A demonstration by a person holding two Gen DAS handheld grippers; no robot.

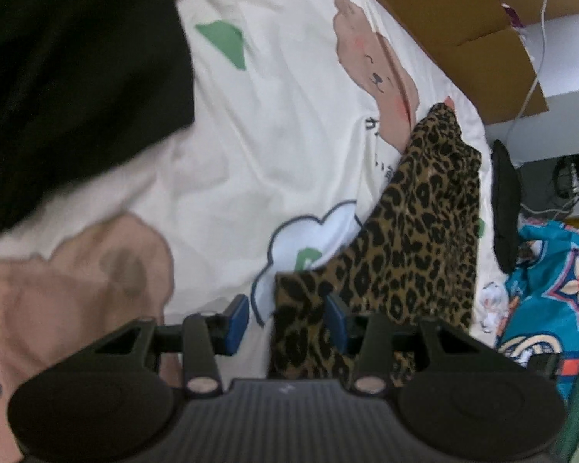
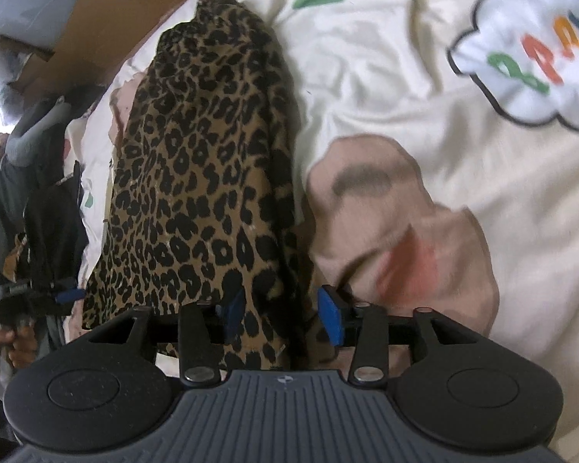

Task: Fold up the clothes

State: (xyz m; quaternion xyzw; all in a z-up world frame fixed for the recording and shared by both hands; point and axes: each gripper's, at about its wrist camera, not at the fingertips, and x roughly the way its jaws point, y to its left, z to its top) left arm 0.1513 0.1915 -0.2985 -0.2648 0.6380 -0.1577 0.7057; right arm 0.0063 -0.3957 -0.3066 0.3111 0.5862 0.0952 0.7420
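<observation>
The near end of the leopard-print garment drops out of sight behind the left gripper body in the left wrist view, and likewise behind the right gripper in the right wrist view. The bear print on the cream bedsheet is smeared by blur. At the far left, a hand is cut by the frame edge.

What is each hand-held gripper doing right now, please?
Left hand-held gripper: open, with an edge of the leopard garment between its fingers.
Right hand-held gripper: open, the garment's near end between its fingers.
</observation>
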